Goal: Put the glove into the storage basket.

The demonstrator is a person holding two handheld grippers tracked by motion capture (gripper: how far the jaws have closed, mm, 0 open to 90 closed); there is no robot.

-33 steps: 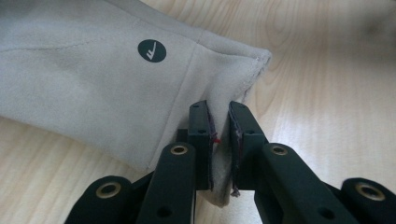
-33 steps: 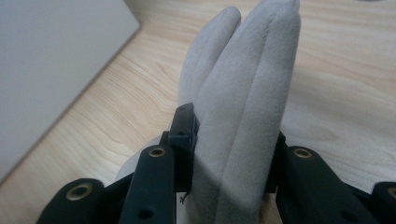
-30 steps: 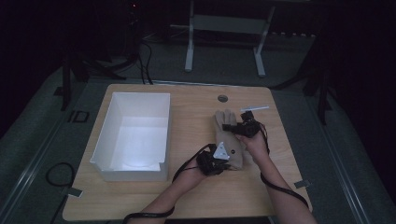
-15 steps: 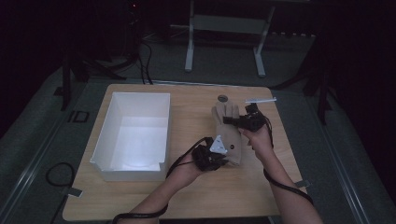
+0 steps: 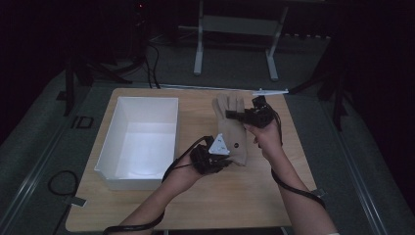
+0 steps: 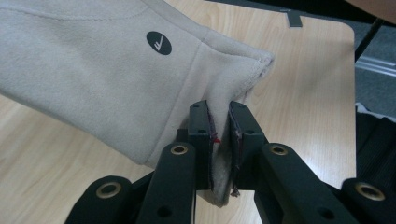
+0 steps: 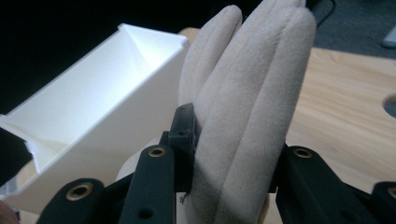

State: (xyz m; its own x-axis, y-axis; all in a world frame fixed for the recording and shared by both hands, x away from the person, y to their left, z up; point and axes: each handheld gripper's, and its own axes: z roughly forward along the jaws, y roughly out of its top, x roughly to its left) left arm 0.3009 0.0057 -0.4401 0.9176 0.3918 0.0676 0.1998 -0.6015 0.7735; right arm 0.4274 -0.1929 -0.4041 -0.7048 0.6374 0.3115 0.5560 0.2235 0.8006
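A beige fleece glove (image 5: 231, 129) hangs stretched between both grippers above the wooden table (image 5: 274, 196), right of the white box (image 5: 110, 147). My left gripper (image 5: 220, 159) is shut on the glove's cuff corner; in the left gripper view its pads (image 6: 219, 126) pinch the cuff edge just below a round black logo (image 6: 159, 43). My right gripper (image 5: 240, 115) is shut on the glove's finger end. In the right gripper view the glove's fingers (image 7: 261, 93) stand up between its jaws (image 7: 231, 140), hiding the right jaw's pad.
The white box (image 7: 93, 107) is open-topped and holds nothing, on the table's left half. A thin white strip (image 5: 270, 91) lies at the table's far right edge. A hole (image 7: 390, 105) shows in the tabletop. A metal stand (image 5: 198, 44) is on the floor beyond.
Both hands have risen and shifted toward the far side, carrying the glove up off the table. Both grips are unchanged.
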